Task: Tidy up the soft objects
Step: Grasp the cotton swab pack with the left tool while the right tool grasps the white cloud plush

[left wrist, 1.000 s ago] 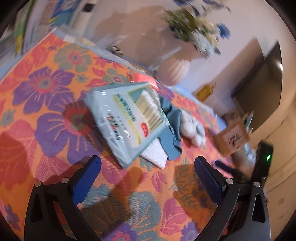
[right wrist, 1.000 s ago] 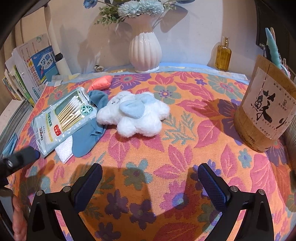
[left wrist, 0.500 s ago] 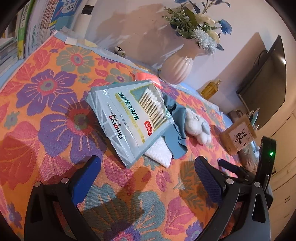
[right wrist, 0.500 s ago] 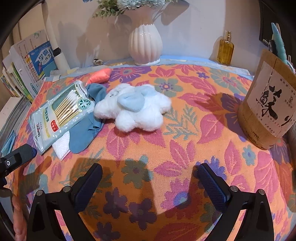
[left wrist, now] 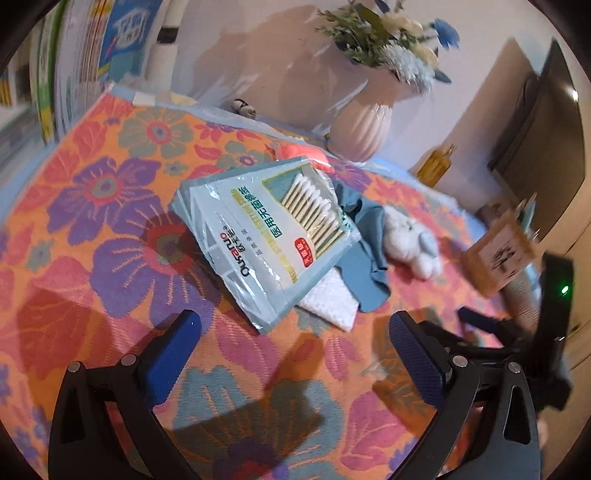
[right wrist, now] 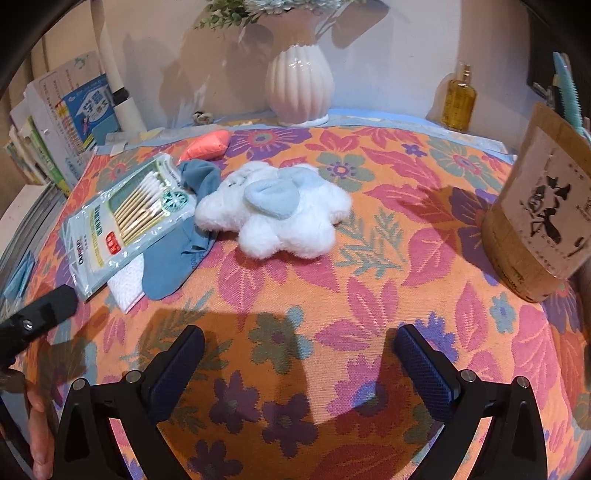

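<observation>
white pad (right wrist: 123, 286): mostly hidden under swab packet (right wrist: 122, 218) and blue cloth (right wrist: 181, 254), ahead-left of right gripper | flowers (right wrist: 266, 5): cut by top edge | left view's far right: motion-blurred

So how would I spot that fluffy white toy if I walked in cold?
Find the ribbed white vase at the back of the flowered cloth. In front of it, near the middle of the cloth, lies the plush toy, with a blue sock against its left side. It is the only furry thing there: white, lumpy like a star, with pale blue ears.
</observation>
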Demonstrator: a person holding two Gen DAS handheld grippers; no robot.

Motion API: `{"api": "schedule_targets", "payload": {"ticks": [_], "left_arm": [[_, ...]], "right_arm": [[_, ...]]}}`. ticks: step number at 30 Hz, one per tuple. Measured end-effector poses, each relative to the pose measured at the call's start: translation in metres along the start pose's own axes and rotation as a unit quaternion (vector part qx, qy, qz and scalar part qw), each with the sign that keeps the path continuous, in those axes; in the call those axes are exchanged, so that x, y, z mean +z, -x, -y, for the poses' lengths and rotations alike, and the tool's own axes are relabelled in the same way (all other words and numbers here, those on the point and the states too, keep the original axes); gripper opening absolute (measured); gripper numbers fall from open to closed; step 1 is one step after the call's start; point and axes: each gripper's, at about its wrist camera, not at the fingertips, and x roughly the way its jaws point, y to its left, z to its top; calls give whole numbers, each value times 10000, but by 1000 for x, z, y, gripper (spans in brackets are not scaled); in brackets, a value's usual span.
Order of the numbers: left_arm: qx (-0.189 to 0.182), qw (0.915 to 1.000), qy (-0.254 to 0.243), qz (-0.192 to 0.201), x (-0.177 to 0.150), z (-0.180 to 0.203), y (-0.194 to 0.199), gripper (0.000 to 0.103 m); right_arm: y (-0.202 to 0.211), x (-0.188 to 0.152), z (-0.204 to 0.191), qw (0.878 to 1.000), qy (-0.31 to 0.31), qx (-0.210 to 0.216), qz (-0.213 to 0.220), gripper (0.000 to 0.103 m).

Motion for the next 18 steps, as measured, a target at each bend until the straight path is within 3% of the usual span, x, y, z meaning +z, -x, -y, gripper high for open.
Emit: {"api": "schedule_targets", "payload": {"ticks": [4, 7, 9, 11, 12, 15, 17, 18], "left_arm": [[456, 9963, -730, 51, 9, 6, 16, 102], [727, 9873, -1388, 244, 24, 15, 33, 102], [1100, 9755, -1873, 348, 34, 24, 31, 102], [1802, 9534, -2389, 385, 44, 36, 14, 102], [1753, 9517, -2503, 299, 49, 38, 6, 102], [945, 9672, -2349, -185, 65, 34, -19, 102], [726, 9658, -2474, -264, 70, 33, -30, 102], [763, 9612, -2645, -206, 72, 31, -36, 102]], "right_arm": [[0, -5, -8, 9958, 901, 24, -166, 103], [2, -2, 1, 9907, 1131, 361, -666, 103], [3, 7, 2, 9869, 1242, 391, -951, 103], [15, 21, 0, 9883, 1385, 190, -606, 103], [22, 31, -3, 9878, 1521, 53, -315, 103], [15, 56, -8, 9840, 1782, 23, -88, 103], [1, 65, -11, 9815, 1907, 60, -170, 103], [-7, 68, -13, 9795, 2009, 52, -134, 103]]}}
